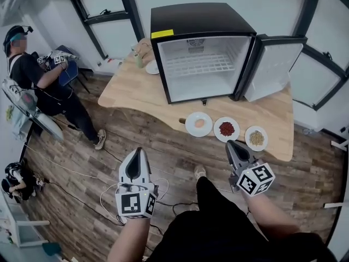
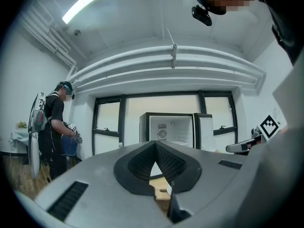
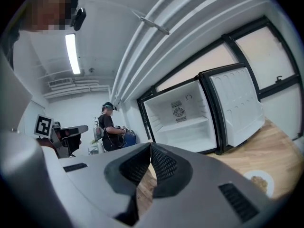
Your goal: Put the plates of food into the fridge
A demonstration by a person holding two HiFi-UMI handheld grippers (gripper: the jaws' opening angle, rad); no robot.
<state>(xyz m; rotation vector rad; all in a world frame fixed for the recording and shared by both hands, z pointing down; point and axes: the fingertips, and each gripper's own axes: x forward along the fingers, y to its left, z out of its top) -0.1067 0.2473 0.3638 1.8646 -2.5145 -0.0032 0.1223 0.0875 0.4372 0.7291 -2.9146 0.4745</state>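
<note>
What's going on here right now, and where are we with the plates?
A person holds the left gripper and the right gripper just short of the wooden table. Both have their jaws shut with nothing in them. Three plates sit in a row near the table's front edge: the pale-food plate, the red-food plate and the tan-food plate. Behind them the fridge is empty, its door swung open. No plate is inside yet.

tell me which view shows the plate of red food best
The head view: the red plate lies whole and unblocked on the table. In the left gripper view only a white sliver shows past the gripper, too little to identify. The right gripper view shows only the brown-food plate.
</note>
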